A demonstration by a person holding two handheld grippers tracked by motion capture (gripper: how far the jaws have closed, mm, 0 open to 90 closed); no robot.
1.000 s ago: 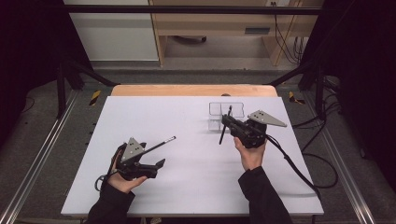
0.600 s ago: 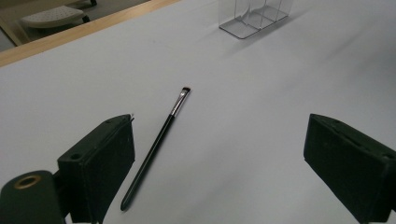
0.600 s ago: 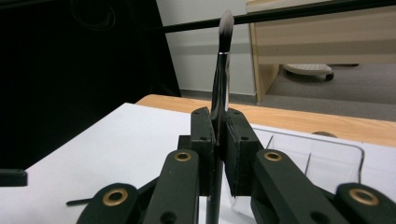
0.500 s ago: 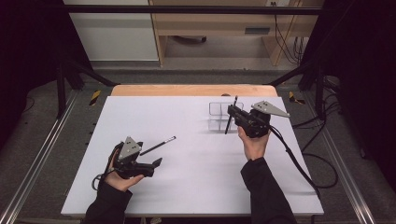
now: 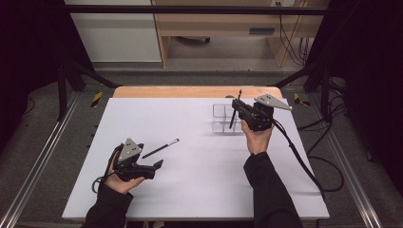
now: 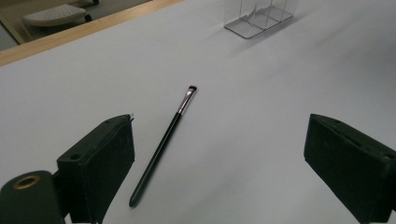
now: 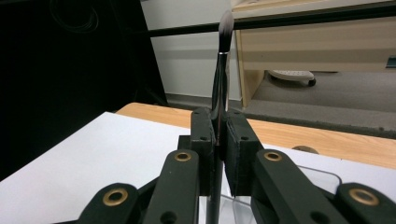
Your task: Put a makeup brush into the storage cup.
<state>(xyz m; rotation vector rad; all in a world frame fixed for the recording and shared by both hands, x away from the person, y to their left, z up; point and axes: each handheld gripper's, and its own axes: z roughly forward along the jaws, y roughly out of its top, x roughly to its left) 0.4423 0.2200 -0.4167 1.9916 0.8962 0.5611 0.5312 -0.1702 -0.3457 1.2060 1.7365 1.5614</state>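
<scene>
Carried farther back now, over the clear holder (image 5: 227,118) at the table's far right: right gripper (image 5: 236,107), jaws clamped tight on a makeup brush (image 7: 220,70), bristles up, handle end down toward the compartments. Looks like the drop-in step; which compartment sits beneath, cannot tell. Calls next for lining the handle over an opening, lowering, then easing the jaws apart. Down front-left, resting on the white table (image 5: 199,180): left gripper (image 6: 219,168), jaws wide open, empty, second brush (image 6: 164,142) lying between and just ahead of them, waiting its turn.
</scene>
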